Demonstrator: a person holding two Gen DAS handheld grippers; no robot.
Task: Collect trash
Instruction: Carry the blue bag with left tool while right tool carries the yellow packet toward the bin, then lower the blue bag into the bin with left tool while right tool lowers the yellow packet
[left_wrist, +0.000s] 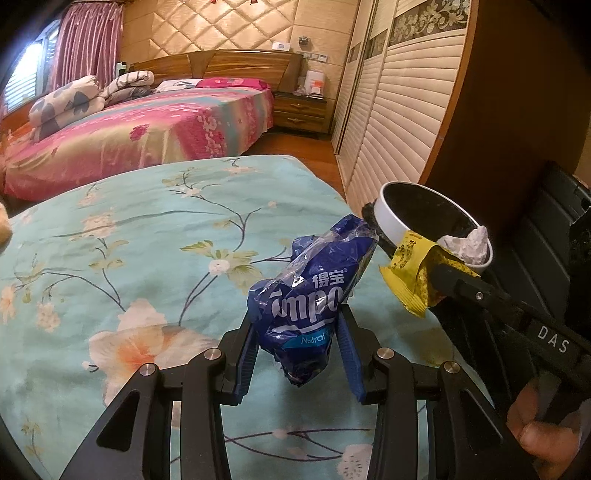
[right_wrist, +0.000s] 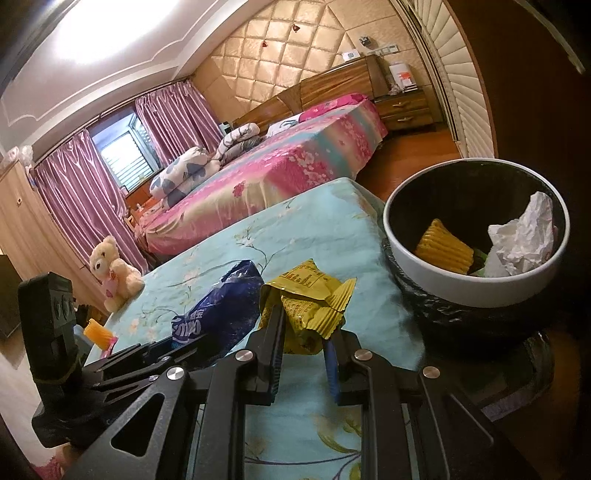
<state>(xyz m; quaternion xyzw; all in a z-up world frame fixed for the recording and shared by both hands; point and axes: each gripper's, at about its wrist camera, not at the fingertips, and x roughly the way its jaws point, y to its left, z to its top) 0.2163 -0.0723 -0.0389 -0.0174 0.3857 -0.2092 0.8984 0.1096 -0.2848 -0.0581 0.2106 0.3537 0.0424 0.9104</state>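
My left gripper (left_wrist: 299, 332) is shut on a crumpled blue tissue packet (left_wrist: 314, 295), held above the floral turquoise bed cover (left_wrist: 129, 240). My right gripper (right_wrist: 303, 328) is shut on a yellow snack wrapper (right_wrist: 310, 299), just left of the white-rimmed trash bin (right_wrist: 436, 273). The same wrapper (left_wrist: 410, 273) shows in the left wrist view, hanging at the bin's rim (left_wrist: 388, 218). Inside the bin lie a yellow ridged wrapper (right_wrist: 445, 247) and crumpled white paper (right_wrist: 524, 232). The blue packet (right_wrist: 218, 310) sits left of the yellow one.
A teddy bear (right_wrist: 112, 273) sits at the cover's far corner, with a small yellow item (right_wrist: 98, 332) near the left edge. A pink bed (left_wrist: 147, 125) with a rolled quilt stands beyond. Louvred wardrobe doors (left_wrist: 399, 110) line the right side. A person's hand (left_wrist: 535, 435) grips the right tool.
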